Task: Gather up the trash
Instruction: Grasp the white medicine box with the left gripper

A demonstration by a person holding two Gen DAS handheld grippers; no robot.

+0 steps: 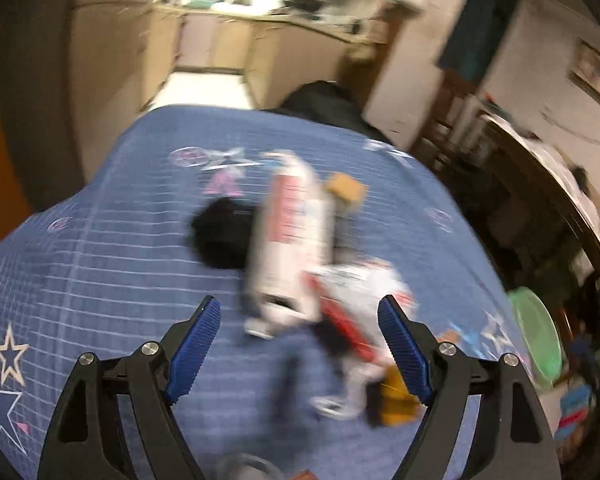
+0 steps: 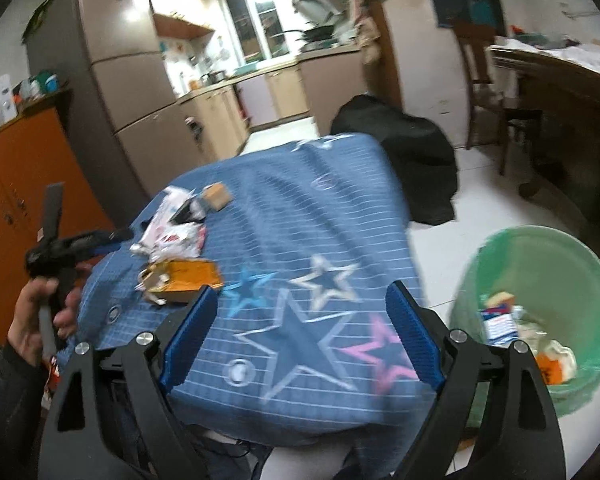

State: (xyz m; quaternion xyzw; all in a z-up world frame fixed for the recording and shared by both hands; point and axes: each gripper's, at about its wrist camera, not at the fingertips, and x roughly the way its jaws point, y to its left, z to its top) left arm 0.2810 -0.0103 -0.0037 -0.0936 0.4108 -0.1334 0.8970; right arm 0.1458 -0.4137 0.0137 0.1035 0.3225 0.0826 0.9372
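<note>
The long white wrapper (image 1: 290,232) lies on the blue star cloth (image 1: 100,248), its long side pointing away from the left hand-held gripper (image 1: 300,344), beside a small brown box (image 1: 346,188). Both the left one and the right hand-held gripper (image 2: 300,332) are spread wide, holding nothing. The green bin (image 2: 540,280) stands on the floor right of the cloth.

Motion blur smears the left wrist view: the white wrapper (image 1: 292,236) at 12 o'clock shows unreadable print, and the black lump (image 1: 220,236) beside it cannot be identified. The green bin (image 1: 538,340) is cut off at 3 o'clock.
</note>
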